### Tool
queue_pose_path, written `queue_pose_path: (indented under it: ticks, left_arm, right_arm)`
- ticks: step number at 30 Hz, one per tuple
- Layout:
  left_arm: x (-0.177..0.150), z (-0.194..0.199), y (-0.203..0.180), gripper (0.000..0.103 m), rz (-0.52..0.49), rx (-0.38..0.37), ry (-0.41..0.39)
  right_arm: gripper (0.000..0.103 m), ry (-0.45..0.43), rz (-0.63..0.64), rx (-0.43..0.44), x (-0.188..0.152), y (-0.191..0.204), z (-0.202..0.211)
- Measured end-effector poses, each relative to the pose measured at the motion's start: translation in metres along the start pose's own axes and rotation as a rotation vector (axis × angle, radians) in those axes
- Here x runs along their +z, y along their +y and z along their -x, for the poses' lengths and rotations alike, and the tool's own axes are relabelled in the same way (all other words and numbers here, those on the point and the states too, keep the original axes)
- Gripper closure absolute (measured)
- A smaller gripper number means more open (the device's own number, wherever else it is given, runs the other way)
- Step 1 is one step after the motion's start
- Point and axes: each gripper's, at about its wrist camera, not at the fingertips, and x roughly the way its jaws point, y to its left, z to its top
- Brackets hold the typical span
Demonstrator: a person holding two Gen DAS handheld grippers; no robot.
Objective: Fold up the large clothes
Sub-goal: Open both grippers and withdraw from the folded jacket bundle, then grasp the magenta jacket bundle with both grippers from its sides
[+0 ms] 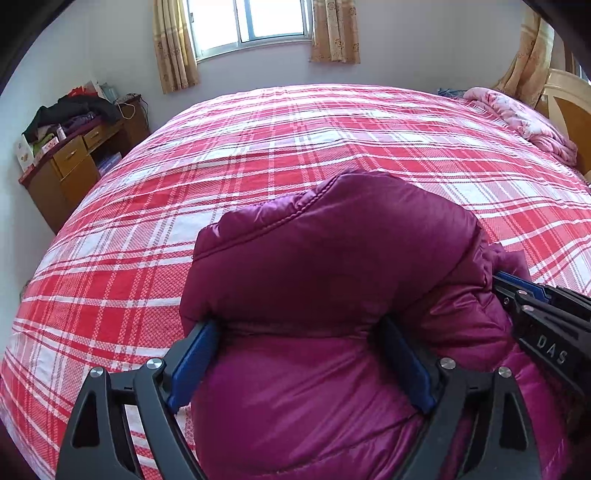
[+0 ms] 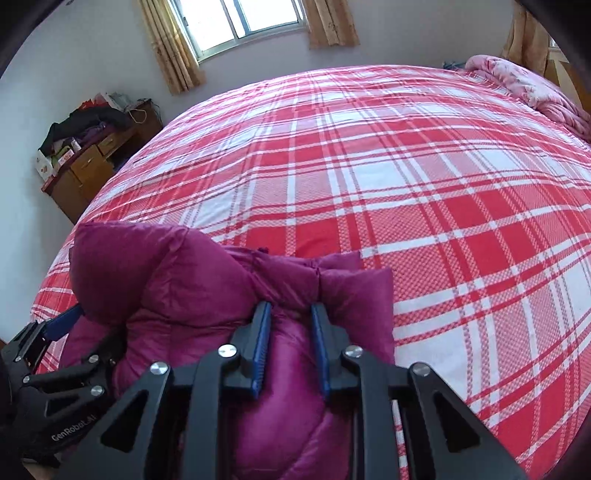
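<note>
A puffy magenta down jacket (image 1: 332,251) lies bunched at the near edge of the bed with the red and white plaid sheet (image 1: 295,147). My left gripper (image 1: 298,325) stands wide, its blue pads on either side of a thick fold of the jacket, whose bulk fills the gap. In the right wrist view, my right gripper (image 2: 290,306) is pinched on a ridge of the jacket (image 2: 166,277) near its right side. My left gripper's blue finger (image 2: 70,314) shows at the jacket's left edge. At the right of the left wrist view, the right gripper's fingers (image 1: 517,282) press into the jacket.
Beyond the jacket stretches the plaid sheet (image 2: 406,184). A pink quilt (image 1: 524,122) lies at the far right by the headboard (image 1: 569,110). A wooden desk (image 1: 74,158) piled with clothes stands left of the bed, under a curtained window (image 1: 251,22).
</note>
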Motion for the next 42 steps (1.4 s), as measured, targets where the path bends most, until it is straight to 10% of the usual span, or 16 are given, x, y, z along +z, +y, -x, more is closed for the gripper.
queue_pose_path:
  ticks: [20,31,33,36,42]
  left_arm:
    - [-0.003,0.000,0.001,0.009,0.006,0.000,0.000]
    - [-0.021,0.069,0.059,0.009,0.130,-0.208,-0.025]
    - [-0.029,0.086,0.071,0.009,0.152,-0.215,-0.058]
    - [-0.045,0.091,0.085,0.009,0.233,-0.275,-0.056]
    - [-0.059,0.055,0.080,0.010,0.333,-0.407,0.025]
  right_arm:
    - [0.078,0.015,0.063,-0.047,0.006,0.004,-0.005]
    - [0.065,-0.154,-0.054,0.095,-0.036,-0.027,0.116]
    - [0.059,-0.157,-0.075,0.129,-0.042,-0.028,0.122]
    - [0.020,-0.142,-0.158,0.207,-0.038,-0.033,0.112]
    - [0.017,-0.014,-0.200,0.229,-0.046,-0.038,0.057]
